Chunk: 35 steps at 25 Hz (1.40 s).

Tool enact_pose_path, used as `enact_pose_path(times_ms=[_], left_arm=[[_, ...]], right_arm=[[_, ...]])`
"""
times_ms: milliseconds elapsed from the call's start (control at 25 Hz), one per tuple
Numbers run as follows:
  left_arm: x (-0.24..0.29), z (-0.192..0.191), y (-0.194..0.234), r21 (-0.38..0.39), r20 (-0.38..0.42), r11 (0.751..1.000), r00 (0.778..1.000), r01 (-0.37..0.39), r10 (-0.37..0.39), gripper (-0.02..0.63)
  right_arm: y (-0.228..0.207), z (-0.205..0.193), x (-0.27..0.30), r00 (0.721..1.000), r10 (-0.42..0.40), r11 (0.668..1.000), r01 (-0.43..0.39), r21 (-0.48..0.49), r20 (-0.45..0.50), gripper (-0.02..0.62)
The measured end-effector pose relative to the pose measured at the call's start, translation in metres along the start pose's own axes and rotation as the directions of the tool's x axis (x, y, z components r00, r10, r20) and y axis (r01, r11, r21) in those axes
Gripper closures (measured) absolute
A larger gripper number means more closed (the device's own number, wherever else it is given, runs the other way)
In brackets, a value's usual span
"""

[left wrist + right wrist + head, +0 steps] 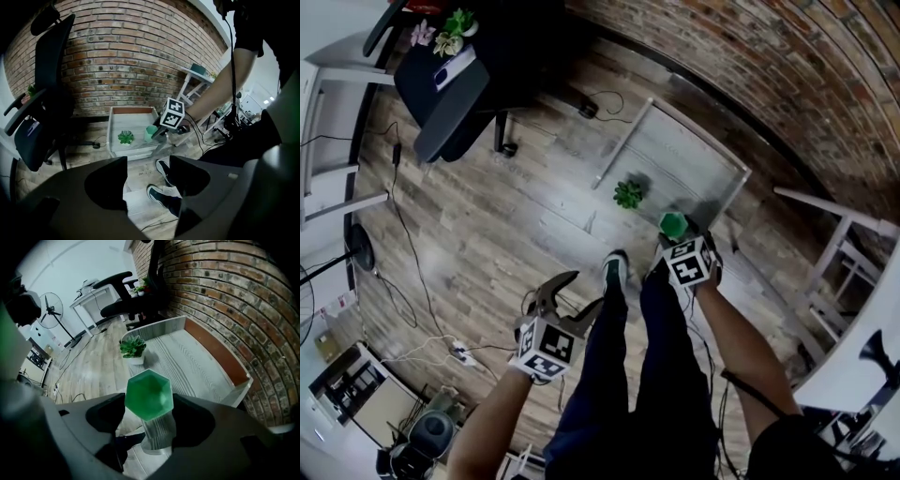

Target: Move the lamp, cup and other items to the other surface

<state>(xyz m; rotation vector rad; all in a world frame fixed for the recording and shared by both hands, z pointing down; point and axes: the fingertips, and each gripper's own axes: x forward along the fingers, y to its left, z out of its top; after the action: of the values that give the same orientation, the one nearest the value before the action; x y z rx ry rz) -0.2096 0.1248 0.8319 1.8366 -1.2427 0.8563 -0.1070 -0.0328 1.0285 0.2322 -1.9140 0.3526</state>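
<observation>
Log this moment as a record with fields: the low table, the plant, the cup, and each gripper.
low table: grey wood with a raised rim, beside the brick wall
potted plant: upright on the low table
green cup: at the low table's corner nearest the person, apart from the potted plant
left gripper: jaws apart, nothing between them
right gripper: pointing down, green cup between its jaws; whether the pads press on it cannot be told

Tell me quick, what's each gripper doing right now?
Left gripper: open, nothing held.
Right gripper: closed on the green hexagonal cup.
</observation>
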Motion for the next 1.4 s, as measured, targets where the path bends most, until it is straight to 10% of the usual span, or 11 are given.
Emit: enact_pose_path(times_ms=[960,1400], left_arm=[[-0.161,0.143,-0.044,0.162,0.204,0.987,0.979,-0.023,-0.010,0.342],[-0.204,0.213,-0.078,0.197,0.325,0.980,0.940,0.041,-0.105,0.356]], right_arm=[[0.016,0.067,-0.333,0.968,-0.073,0.974,0.019,0.224,0.239,0.281],[0.013,0.035,-0.497,0.890,-0.235,0.908,0.059,0.415,0.390,0.281]])
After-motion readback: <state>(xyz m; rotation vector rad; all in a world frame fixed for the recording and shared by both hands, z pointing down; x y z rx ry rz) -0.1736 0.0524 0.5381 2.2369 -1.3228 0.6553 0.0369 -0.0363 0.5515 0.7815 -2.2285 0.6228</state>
